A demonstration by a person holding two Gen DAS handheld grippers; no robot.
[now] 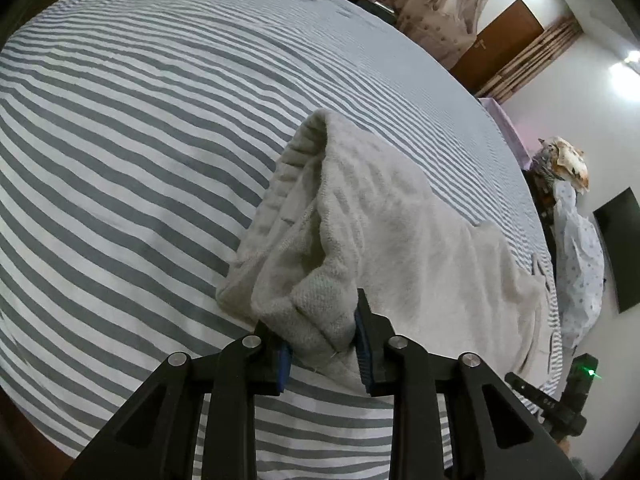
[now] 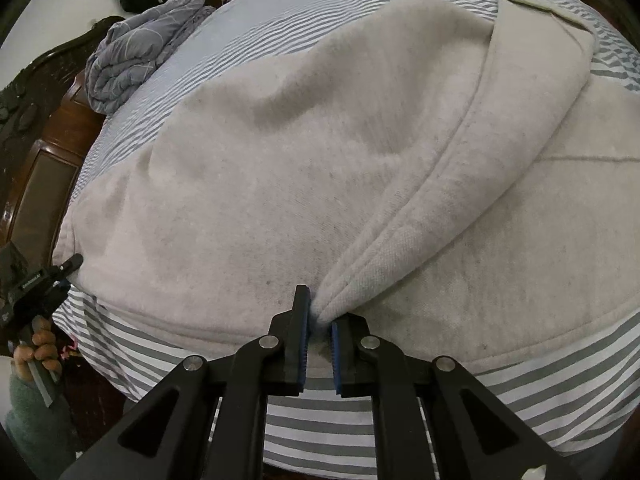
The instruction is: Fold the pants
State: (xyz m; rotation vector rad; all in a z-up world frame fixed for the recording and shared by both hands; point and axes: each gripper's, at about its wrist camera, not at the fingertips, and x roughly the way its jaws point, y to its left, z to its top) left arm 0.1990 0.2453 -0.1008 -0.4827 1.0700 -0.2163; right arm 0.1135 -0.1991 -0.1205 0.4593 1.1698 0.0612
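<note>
Cream fleece pants (image 1: pixel 400 216) lie on a grey-and-white striped bed (image 1: pixel 132 168). My left gripper (image 1: pixel 320 340) is shut on a bunched edge of the pants beside the ribbed waistband (image 1: pixel 276 208), lifting it slightly. In the right wrist view the pants (image 2: pixel 260 168) spread wide across the bed (image 2: pixel 360 412). My right gripper (image 2: pixel 318 320) is shut on a folded seam edge of the pants (image 2: pixel 400 248) near the bed's front edge. The left gripper (image 2: pixel 36 284), held in a hand, shows at the far left of the right wrist view.
A crumpled grey blanket (image 2: pixel 136 56) lies at the bed's far corner by a dark wooden headboard (image 2: pixel 36 120). A door (image 1: pixel 500 40), a wall-mounted dark screen (image 1: pixel 620 248) and a pile of clothes (image 1: pixel 576 240) stand beyond the bed.
</note>
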